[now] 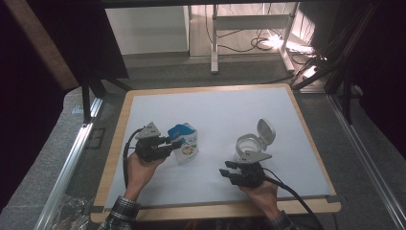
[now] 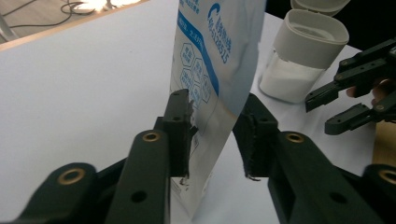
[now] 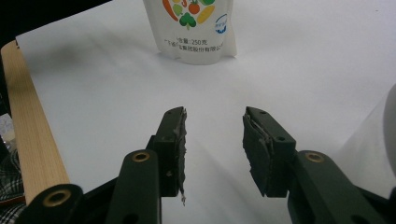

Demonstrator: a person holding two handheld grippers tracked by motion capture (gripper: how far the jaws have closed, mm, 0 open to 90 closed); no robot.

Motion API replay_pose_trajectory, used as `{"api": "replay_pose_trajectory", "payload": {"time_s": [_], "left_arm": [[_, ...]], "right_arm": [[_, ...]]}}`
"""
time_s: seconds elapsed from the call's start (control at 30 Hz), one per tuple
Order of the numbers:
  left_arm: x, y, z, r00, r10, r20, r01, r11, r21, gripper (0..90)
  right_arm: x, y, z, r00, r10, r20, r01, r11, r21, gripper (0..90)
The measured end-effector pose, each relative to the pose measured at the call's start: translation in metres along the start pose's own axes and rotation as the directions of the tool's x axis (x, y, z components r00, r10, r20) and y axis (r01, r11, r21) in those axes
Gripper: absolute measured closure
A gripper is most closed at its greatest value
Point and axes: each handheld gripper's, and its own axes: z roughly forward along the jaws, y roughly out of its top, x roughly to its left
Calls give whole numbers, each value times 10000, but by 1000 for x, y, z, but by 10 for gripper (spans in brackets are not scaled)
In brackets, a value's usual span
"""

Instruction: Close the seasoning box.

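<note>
While your left gripper (image 2: 212,135) straddles the blue-and-white printed stand-up pouch (image 2: 212,70), its jaws stand parted around the lower edge: one pad (image 2: 180,133) lies against the pouch face, the other stands clear of it, so nothing is pinched. From above, that pouch (image 1: 184,143) stands on the white table top (image 1: 220,110) at the left, just ahead of your left hand (image 1: 143,165), its tall axis nearly upright and its thin edge running between the jaws.

Your right gripper (image 3: 215,144) holds its jaws spread over bare table, gripping nothing. Ahead of it, well apart, stands the pouch's bottom (image 3: 191,32). Just beside it sits the white round plastic jar with its flip lid thrown open (image 1: 253,139), close in front of your right hand (image 1: 261,189).

Your left hand is far the nearer to the pouch. Any fresh grip, as I judge it, turns on squeezing across the pouch's flat faces, low down, where both pads can meet it squarely. The jar's open mouth lies to the right of the pouch.
</note>
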Motion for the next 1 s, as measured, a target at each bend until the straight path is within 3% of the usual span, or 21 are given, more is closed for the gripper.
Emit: {"api": "replay_pose_trajectory", "payload": {"time_s": [0.53,0.73,0.83,1.0], "left_arm": [[-6,-17,-4,9951,-164,-973,161,9999,-42,301],[-10,-29,-4,9927,-385,-1144,405,9991,153,225],[-14,-38,-5,9889,-419,-1424,451,9988,196,182],[-20,-50,-2,9841,-430,-1724,553,9962,671,107]], "right_arm": [[-1,0,-6,9998,140,-121,-140,9999,32,622],[-2,-2,-9,9998,92,-150,-91,9999,87,692],[-2,-4,-10,9999,12,-125,-10,9998,174,739],[-2,-5,-14,9998,-87,-161,89,9999,122,827]]}}
